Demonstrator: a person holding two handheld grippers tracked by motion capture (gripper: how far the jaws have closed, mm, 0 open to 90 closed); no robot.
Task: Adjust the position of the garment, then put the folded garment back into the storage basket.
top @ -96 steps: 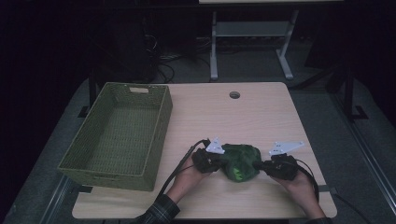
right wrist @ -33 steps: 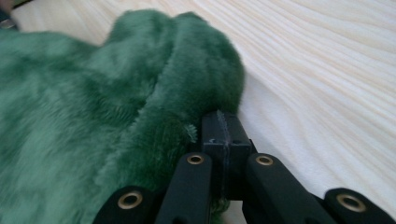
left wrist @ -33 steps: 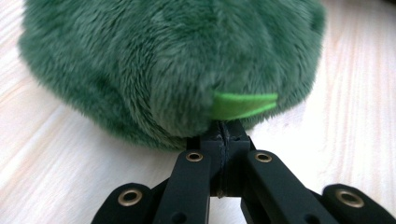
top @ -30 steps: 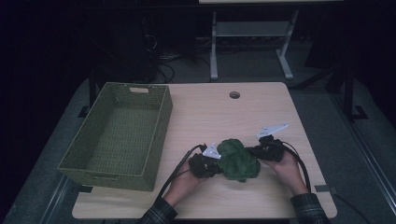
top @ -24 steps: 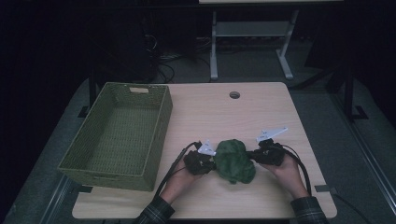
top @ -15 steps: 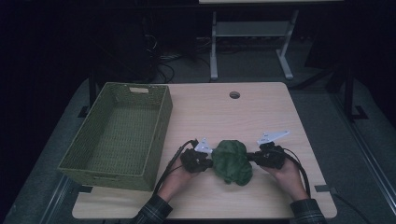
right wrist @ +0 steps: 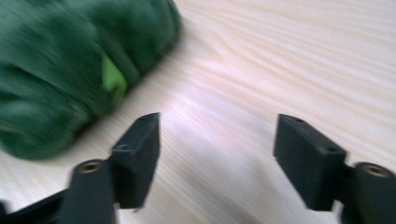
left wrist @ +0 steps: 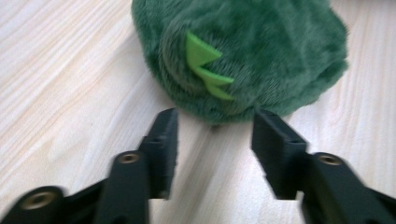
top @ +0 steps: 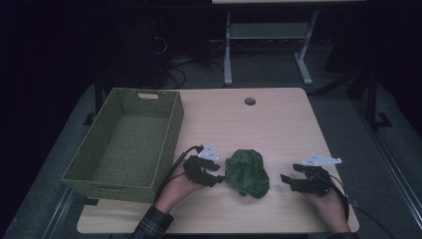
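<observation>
Green plush toy (top: 247, 172) released; left gripper (top: 217, 178), right gripper (top: 284, 180) just opened, empty

left claw (top: 219, 178) released green plush (top: 247, 172) | right claw (top: 284, 180) opened, withdrew

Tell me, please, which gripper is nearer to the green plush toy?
Left. The left gripper sits right beside the green plush toy, jaws open at its edge. The right gripper is open too, farther off on the toy's other side.
</observation>
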